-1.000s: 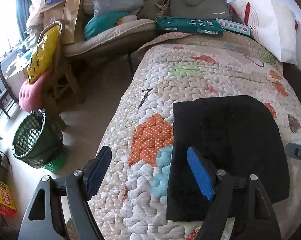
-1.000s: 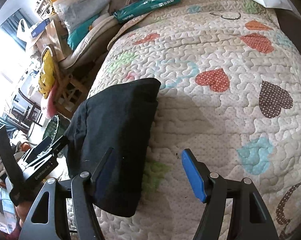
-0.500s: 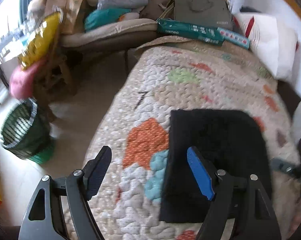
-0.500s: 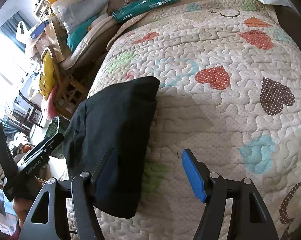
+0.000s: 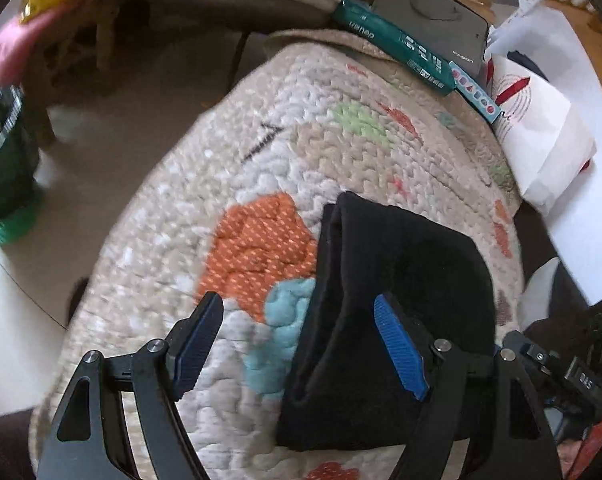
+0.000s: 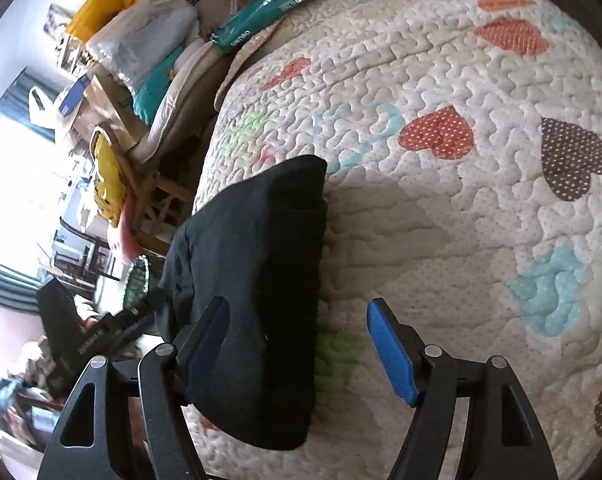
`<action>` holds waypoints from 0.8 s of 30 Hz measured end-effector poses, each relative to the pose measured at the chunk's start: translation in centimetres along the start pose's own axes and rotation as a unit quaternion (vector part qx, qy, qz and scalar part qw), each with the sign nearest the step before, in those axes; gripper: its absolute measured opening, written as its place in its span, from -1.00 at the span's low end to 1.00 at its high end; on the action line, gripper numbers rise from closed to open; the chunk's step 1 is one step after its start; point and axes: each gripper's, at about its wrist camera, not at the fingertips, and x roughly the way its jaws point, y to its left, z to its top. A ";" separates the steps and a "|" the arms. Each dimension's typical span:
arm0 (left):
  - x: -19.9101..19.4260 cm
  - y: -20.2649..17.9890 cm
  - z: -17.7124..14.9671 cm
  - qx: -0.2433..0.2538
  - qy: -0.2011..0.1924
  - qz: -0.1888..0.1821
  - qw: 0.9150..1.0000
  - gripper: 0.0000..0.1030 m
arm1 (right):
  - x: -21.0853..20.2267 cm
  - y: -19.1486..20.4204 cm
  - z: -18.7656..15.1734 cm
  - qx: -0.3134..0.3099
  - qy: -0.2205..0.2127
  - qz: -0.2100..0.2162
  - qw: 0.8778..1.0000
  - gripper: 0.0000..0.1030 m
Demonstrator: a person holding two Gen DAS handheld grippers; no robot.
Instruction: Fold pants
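Black folded pants [image 5: 405, 280] lie on the quilt [image 5: 261, 152]; both grippers' jaws gape, the right's widening, holding nothing.

This is a lived-in bedroom in a home. A bed covered by a cream quilted bedspread with patchwork hearts in orange, brown, blue and green [image 6: 441, 92] fills most of both views. At its far end lie a white pillow with a red print [image 5: 541, 140], a long teal cardboard box [image 5: 393, 44] and a dark grey zipped laptop case [image 5: 433, 12]. Beside the bed, on the left, a wooden chair with a beige cushion [image 6: 181, 92] is heaped with plastic bags and teal cloth, and a yellow bag [image 6: 105, 176] hangs from it. A green mesh wastebasket [image 5: 1, 160] stands on the pale tiled floor [image 5: 113, 136]. Bright window light with dark curtains shows far left in the right wrist view.
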 end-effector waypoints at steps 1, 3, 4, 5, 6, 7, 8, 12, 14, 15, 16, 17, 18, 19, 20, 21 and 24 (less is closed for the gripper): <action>0.3 0.2 0.0 -0.009 0.006 -0.009 1.000 0.50 | 0.1 0.0 0.3 0.003 0.004 0.002 1.000 0.49; 1.0 0.6 0.0 -0.030 0.019 -0.029 0.999 0.50 | 0.6 0.1 1.1 0.008 0.020 0.005 1.000 0.51; 1.3 0.7 0.0 -0.036 0.023 -0.033 0.999 0.50 | 0.9 0.1 1.4 0.009 0.026 0.004 1.000 0.52; 1.5 0.8 0.0 -0.039 0.025 -0.034 0.998 0.51 | 1.4 -0.1 1.8 0.012 0.037 0.002 0.999 0.52; 1.7 0.7 0.0 -0.039 0.024 -0.032 0.998 0.53 | 1.8 -0.2 2.0 0.016 0.043 0.001 0.999 0.53; 1.8 0.5 0.0 -0.037 0.022 -0.031 0.999 0.53 | 2.3 -0.3 2.2 0.021 0.049 0.000 0.999 0.53; 1.9 0.4 0.1 -0.034 0.020 -0.029 0.999 0.54 | 3.1 -0.5 2.5 0.030 0.058 0.000 0.998 0.54; 2.8 -0.1 0.4 -0.018 0.025 -0.024 0.999 0.69 | 4.9 -0.9 2.7 0.055 0.071 0.020 0.996 0.58; 3.3 -0.8 0.4 0.004 0.028 -0.015 0.999 0.76 | 5.6 -0.8 2.5 0.057 0.069 0.023 0.996 0.62; 3.5 -1.3 0.4 0.019 0.026 -0.004 0.999 0.76 | 5.8 -0.7 2.3 0.055 0.065 0.023 0.996 0.67; 3.5 -1.6 0.3 0.031 0.026 0.003 0.999 0.76 | 5.9 -0.6 2.2 0.052 0.062 0.023 0.996 0.70; 3.5 -2.0 0.2 0.041 0.025 0.007 0.999 0.72 | 6.0 -0.2 2.0 0.044 0.058 0.020 0.997 0.70; 3.3 -2.3 0.0 0.050 0.021 0.001 0.999 0.43 | 6.1 0.0 1.9 0.037 0.057 0.020 0.997 0.70; 3.2 -2.6 -0.1 0.054 0.023 -0.016 0.998 0.19 | 6.1 0.3 1.8 0.030 0.059 0.022 0.998 0.70; 3.1 -2.8 -0.2 0.055 0.032 -0.043 0.997 -0.17 | 6.2 0.6 1.6 0.024 0.062 0.028 0.997 0.70; 3.1 -3.1 -0.2 0.055 0.034 -0.046 0.997 -0.17 | 6.3 0.8 1.4 0.019 0.065 0.035 0.997 0.70; 3.5 -2.9 -0.3 0.052 0.033 -0.035 0.997 -0.05 | 6.8 1.8 0.8 0.000 0.081 0.048 0.996 0.67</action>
